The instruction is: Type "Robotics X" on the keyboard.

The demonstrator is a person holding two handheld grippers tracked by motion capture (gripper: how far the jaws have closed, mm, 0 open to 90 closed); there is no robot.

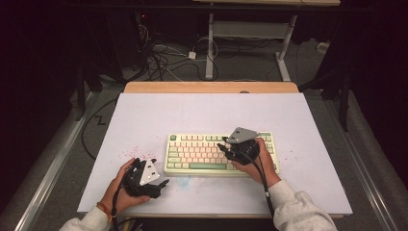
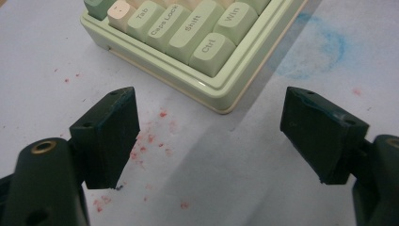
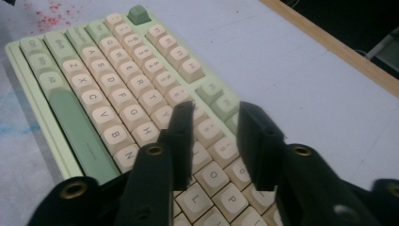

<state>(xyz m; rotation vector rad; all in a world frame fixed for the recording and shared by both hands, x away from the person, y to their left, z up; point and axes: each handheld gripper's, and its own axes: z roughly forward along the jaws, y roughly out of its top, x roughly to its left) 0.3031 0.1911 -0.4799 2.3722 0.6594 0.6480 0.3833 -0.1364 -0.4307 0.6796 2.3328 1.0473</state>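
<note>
Keyboard [image 1: 219, 154], pale green with cream and green keycaps, lies on the white surface [image 1: 192, 110] near its front edge, its long axis running left to right across the high view. The right gripper [image 1: 226, 147] hovers over the right half of the keys, its fingers [image 3: 181, 136] partly spread with nothing between them. The left gripper [image 1: 161, 185] rests on the surface just beside the keyboard's front left corner, fingers [image 2: 108, 134] spread wide and empty. The left gripper view reads Ctrl, Shift and Caps Lock on rounded, matte plastic caps, plus red specks [image 2: 150, 139] and a blue smudge [image 2: 310, 52].
</note>
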